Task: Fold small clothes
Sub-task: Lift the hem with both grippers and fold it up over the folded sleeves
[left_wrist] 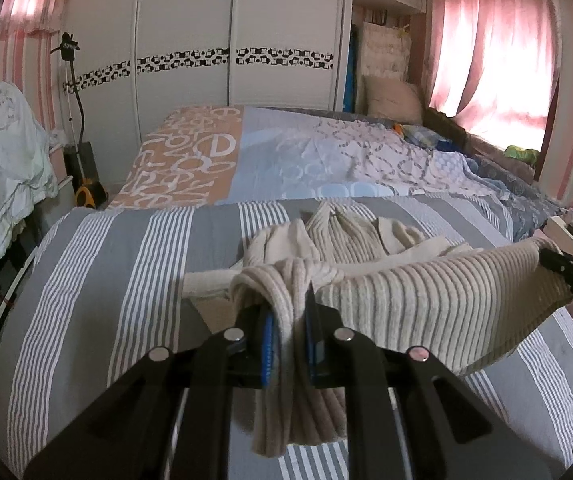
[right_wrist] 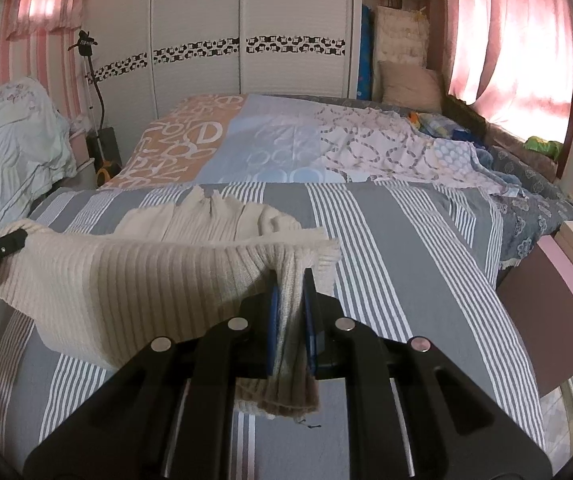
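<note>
Each tool pinches one end of the cream ribbed knit: the left tool (left_wrist: 290, 344) has its blue pads pressed on a bunched corner, and the right tool (right_wrist: 290, 328) grips the opposite corner the same way. The knit (left_wrist: 426, 300) hangs stretched between them, lifted above the striped bed (left_wrist: 98, 264), while its far part lies rumpled on the cover ahead.

The step in hand looks like carrying the near edge forward to lay it over the far part. Doing it well probably means moving both tools together at one height, keeping the held edge taut and level so it lands square, and smoothing the crumpled far section before letting go. The loose fabric tails hanging under each tool could tuck beneath the fold and should be watched.

The striped cover offers broad flat room ahead and to both sides. The bed's right edge drops off beside a small cabinet (right_wrist: 546, 320); a covered bundle (left_wrist: 2, 152) sits off the left edge, well apart.
</note>
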`<state>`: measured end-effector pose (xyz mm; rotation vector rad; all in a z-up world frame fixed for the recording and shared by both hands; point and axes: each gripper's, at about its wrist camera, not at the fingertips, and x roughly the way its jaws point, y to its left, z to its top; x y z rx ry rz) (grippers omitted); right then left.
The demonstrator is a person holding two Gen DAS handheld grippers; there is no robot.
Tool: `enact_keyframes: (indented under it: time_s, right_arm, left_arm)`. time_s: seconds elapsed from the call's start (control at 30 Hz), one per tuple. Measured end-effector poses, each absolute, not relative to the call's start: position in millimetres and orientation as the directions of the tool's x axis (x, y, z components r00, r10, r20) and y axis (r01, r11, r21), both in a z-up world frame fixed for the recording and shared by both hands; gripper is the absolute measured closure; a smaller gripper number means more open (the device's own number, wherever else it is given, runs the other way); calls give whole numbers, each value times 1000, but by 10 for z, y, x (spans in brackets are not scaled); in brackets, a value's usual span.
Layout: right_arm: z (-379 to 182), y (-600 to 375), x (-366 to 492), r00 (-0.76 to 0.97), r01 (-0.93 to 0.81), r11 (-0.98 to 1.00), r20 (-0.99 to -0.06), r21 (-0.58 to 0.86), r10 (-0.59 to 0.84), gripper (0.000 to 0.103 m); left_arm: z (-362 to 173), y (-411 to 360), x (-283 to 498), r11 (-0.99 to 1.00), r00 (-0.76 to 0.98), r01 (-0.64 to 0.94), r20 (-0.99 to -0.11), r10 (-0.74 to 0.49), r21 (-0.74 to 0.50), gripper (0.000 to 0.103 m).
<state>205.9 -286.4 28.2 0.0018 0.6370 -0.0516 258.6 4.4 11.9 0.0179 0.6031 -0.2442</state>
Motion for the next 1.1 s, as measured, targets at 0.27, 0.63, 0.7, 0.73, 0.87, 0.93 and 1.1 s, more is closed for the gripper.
enact_keyframes:
  time_s: [0.27, 0.63, 0.7, 0.73, 0.87, 0.93, 1.1]
  right_arm:
    - [353, -2849, 2193, 814, 50, 999, -579, -5, -43, 91]
    - [398, -2854, 2495, 820, 52, 998, -570, -20, -54, 91]
    - [383, -2875, 2545, 818, 57, 998, -573, -12, -53, 91]
    - [367, -2886, 2577, 816, 59, 998, -575, -7, -52, 91]
    - [305, -2894, 2686, 812, 64, 998, -582, 2, -51, 91]
    - [282, -2904, 2750, 810, 63, 998, -584, 9, -46, 91]
    - [226, -2955, 2934, 812, 75, 996, -583, 57, -28, 91]
  left_arm:
    - [182, 9, 2704, 972, 809, 226, -546, -220, -58, 90]
    - [181, -71, 2995, 973, 810, 223, -546, -215, -53, 90]
    - [157, -82, 3061, 974, 808, 221, -549, -215, -55, 90]
    - [144, -88, 3082, 974, 807, 221, -551, -215, -56, 90]
    - [114, -87, 3214, 973, 802, 219, -555, -221, -72, 90]
    - [105, -89, 3279, 972, 803, 218, -551, -227, -83, 90]
    - [70, -107, 3406, 975, 815, 206, -538, -216, -79, 90]
